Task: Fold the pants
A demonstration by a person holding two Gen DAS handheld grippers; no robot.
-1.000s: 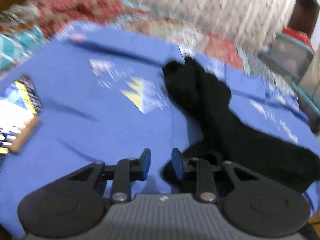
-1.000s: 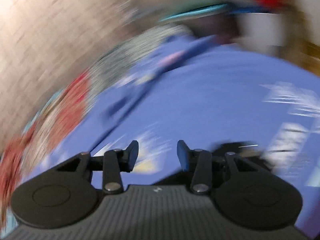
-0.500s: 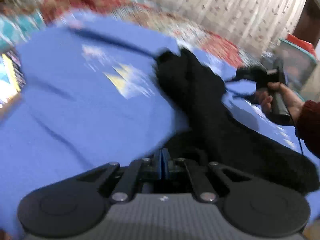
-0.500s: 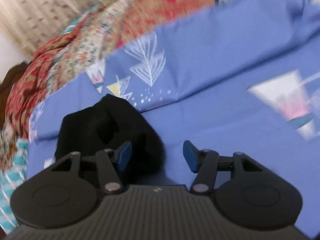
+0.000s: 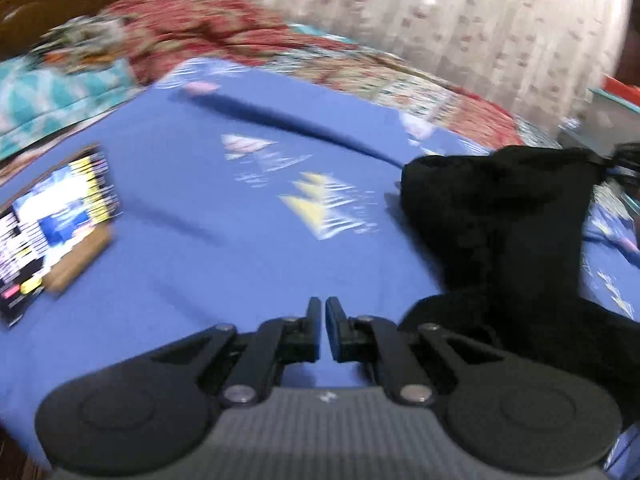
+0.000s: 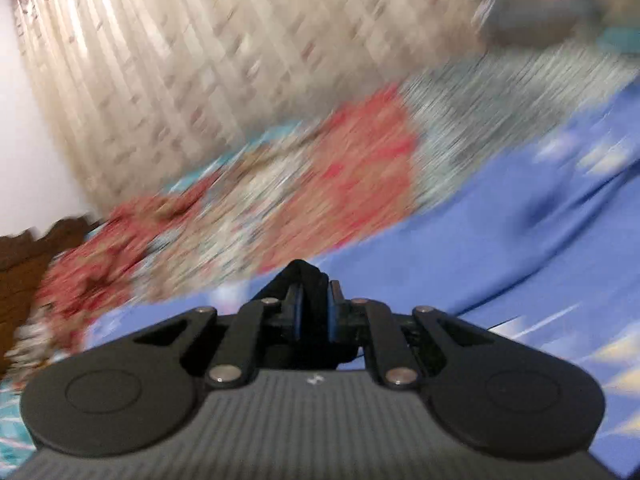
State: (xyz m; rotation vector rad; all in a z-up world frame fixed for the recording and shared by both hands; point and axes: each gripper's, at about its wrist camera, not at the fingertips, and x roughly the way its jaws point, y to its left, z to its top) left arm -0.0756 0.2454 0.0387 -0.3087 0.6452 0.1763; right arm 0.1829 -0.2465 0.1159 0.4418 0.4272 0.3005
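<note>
Black pants (image 5: 508,248) lie bunched on the blue bedsheet (image 5: 192,280), right of the left gripper (image 5: 323,330). Left jaws nearly touching, nothing visible between them, only sheet beyond the tips. Right gripper (image 6: 314,312) is closing on a black fold of the pants (image 6: 304,280), pinched between its pads. Views are blurred. My read: the fold is mid-carry. Keep the right pinch firm, sweep low and level so the cloth doesn't drag or bunch, and use the left to pin the near end before laying over.
</note>
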